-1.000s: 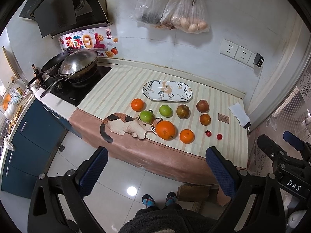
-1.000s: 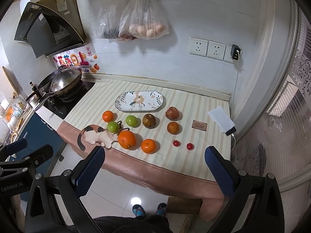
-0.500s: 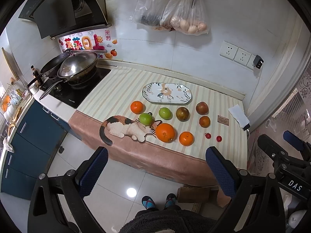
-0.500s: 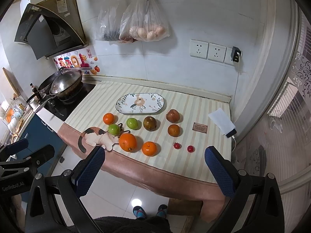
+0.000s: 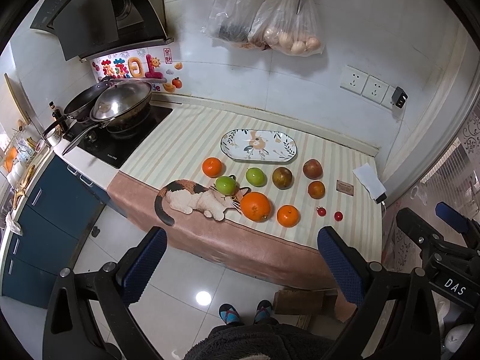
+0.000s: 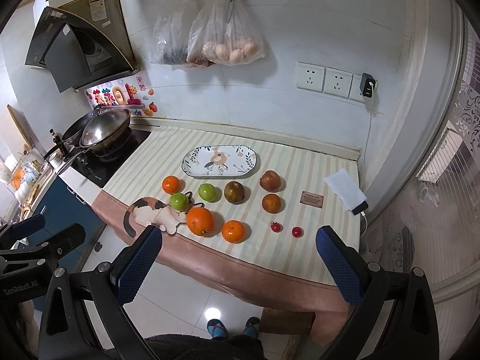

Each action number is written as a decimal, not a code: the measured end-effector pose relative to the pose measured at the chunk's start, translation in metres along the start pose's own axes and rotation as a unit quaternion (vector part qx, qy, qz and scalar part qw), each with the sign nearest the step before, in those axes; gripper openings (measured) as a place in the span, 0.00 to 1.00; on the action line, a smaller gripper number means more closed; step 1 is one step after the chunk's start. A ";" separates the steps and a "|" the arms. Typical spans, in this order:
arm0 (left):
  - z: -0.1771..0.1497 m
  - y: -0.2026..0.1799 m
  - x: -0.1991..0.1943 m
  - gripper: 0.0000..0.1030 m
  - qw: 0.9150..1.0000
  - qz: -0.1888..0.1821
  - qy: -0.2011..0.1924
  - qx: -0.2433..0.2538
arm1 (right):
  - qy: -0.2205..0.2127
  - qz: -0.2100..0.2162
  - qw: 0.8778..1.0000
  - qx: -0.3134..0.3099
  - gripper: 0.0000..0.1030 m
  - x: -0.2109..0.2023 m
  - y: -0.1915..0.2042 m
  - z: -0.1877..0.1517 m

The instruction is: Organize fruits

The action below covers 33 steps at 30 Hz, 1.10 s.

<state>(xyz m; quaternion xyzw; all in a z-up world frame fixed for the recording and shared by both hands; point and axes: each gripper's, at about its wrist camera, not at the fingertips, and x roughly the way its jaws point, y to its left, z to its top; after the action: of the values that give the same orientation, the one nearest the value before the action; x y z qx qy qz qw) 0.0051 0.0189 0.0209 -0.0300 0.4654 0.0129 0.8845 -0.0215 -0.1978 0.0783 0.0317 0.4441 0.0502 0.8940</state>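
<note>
Several fruits lie on a striped cloth on the counter: a large orange, smaller oranges, two green apples, brown and red fruits, and two cherry tomatoes. An empty oval patterned plate sits behind them. My left gripper and right gripper are both open and empty, held above the floor well in front of the counter's edge.
A stove with stacked woks is at the left. Plastic bags and red scissors hang on the wall. A phone under white paper and a small brown card lie at the right. Blue cabinets stand at left.
Both grippers have drawn back and risen slightly, so the counter looks a bit farther away. Nothing on the counter has moved.
</note>
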 end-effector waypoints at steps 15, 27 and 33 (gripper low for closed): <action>0.001 0.000 0.000 1.00 1.000 0.000 -0.002 0.001 | -0.001 0.011 1.000 0.004 1.00 0.004 -0.006 -0.003; 0.016 0.000 0.005 1.00 1.000 0.020 -0.016 0.002 | -0.002 0.011 1.000 0.023 1.00 0.017 -0.011 -0.001; 0.034 0.014 0.065 1.00 0.998 0.060 -0.007 0.007 | 0.011 0.009 0.998 0.063 1.00 0.062 -0.016 0.008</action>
<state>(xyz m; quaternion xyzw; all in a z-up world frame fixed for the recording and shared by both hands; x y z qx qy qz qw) 0.0690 0.0352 -0.0137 0.0044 0.4600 0.0632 0.8856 0.0233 -0.2066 0.0326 0.0914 0.4563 0.0310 0.8846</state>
